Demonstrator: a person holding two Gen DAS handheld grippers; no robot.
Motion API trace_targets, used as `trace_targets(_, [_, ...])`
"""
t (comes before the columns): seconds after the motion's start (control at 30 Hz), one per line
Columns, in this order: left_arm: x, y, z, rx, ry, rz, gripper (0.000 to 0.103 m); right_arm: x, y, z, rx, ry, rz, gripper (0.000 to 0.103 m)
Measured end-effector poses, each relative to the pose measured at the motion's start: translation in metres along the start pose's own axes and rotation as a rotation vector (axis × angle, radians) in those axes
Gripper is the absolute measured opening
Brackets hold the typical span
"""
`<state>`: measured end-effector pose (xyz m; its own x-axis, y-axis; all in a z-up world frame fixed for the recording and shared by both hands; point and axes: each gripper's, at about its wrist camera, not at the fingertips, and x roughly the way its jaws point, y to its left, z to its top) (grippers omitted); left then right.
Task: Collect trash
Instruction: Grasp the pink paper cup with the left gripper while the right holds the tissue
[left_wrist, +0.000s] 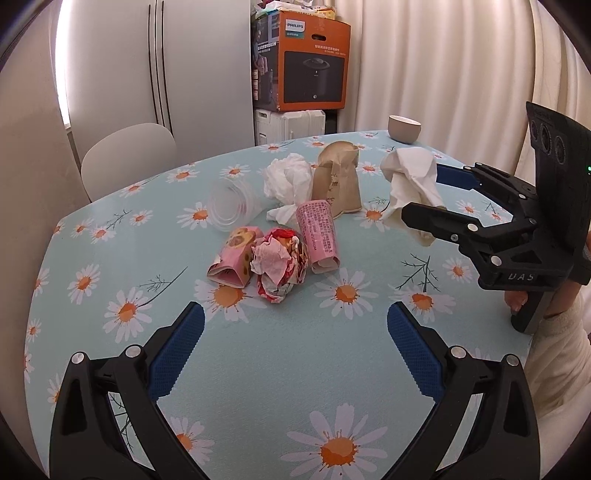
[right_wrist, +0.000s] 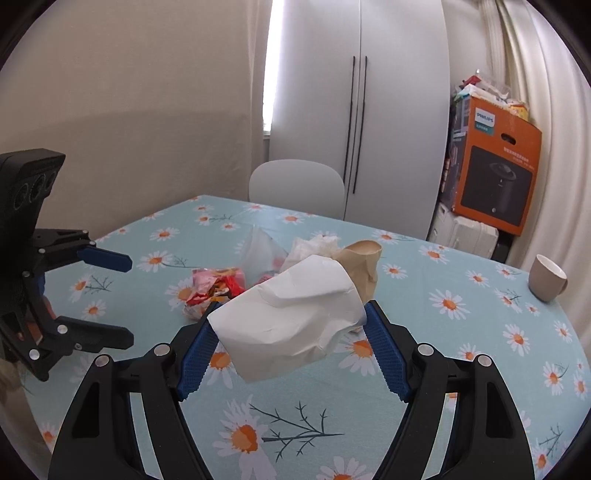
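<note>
Daisy-print tabletop (left_wrist: 280, 369) carries the trash pile (left_wrist: 284, 229) at its middle; my right hand-held gripper (right_wrist: 291, 343) clamps a crumpled white paper (right_wrist: 295, 317) lifted near the right edge, while my left hand-held gripper (left_wrist: 295, 350) gapes empty, nearer, pile straight ahead

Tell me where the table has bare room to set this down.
Bare daisy tablecloth lies between the open left gripper and the pink wrappers, and between the beige cup and crumpled brown paper bag. The centre is crowded: clear plastic cup, white tissue.

Soft window daylight, sharp, fisheye-warped edges.
</note>
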<state>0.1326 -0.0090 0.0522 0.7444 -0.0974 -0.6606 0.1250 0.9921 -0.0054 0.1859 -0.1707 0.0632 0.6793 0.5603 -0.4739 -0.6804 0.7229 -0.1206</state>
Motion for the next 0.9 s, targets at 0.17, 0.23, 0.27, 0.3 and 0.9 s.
trace_targets(0.17, [0.010, -0.007, 0.014, 0.031, 0.017, -0.001, 0.097, -0.020, -0.012, -0.002, 0.038, -0.087, -0.037, 0.072])
trace_targets(0.23, [0.014, -0.012, 0.019, 0.052, 0.023, -0.009, 0.097, -0.025, -0.021, -0.003, 0.075, -0.110, -0.025, 0.072])
trace_targets(0.27, [0.016, -0.014, 0.022, 0.063, 0.027, -0.019, 0.097, -0.028, -0.024, -0.004, 0.089, -0.120, -0.020, 0.072])
trace_targets(0.3, [0.019, -0.016, 0.026, 0.072, 0.033, -0.026, 0.097, -0.029, -0.027, -0.004, 0.100, -0.124, -0.017, 0.072])
trace_targets(0.9, [0.075, -0.020, 0.077, 0.141, 0.148, -0.054, 0.096, -0.026, -0.022, -0.003, 0.100, -0.123, -0.019, 0.073])
